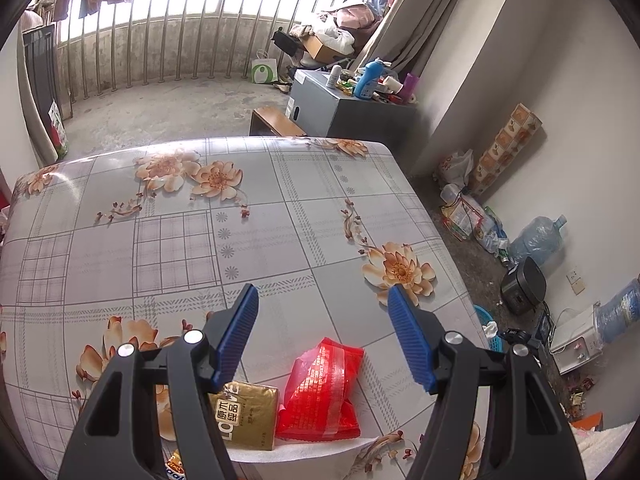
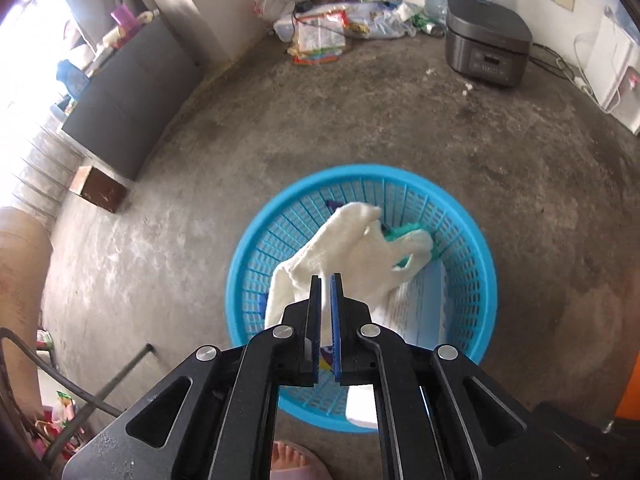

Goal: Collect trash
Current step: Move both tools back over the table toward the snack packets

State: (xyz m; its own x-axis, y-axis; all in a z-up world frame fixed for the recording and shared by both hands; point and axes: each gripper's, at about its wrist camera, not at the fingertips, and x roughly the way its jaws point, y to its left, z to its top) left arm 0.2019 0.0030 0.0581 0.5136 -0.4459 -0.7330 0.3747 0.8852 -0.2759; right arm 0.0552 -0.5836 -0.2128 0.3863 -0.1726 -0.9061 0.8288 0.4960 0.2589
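Trash lies in two places: on the flowered table under the left gripper, and in the blue basket on the concrete floor under the right gripper.

In the left wrist view, going left to right: the left gripper's blue pads stand wide apart with nothing between them; it hangs above the near edge of the table, tilted downward; below and between the pads lies a gold packet with dark printing, and just beside it, touching on its right, a crumpled red plastic wrapper; both rest on a white sheet at the table's near edge; further right, on the floor past the table's edge, a part of the blue basket shows with something white in it; beyond it stands a dark rice cooker near the wall.

In the right wrist view, going left to right: a small brown box sits on the floor by a grey cabinet; the right gripper points steeply down over the basket, its pads almost together with only a narrow slit between them and nothing pinched in it; a crumpled white tissue lies inside the basket just past the pad tips, over a green scrap and a white sheet; the rice cooker stands at the upper right; a bare foot in a pink sandal shows at the lower edge.
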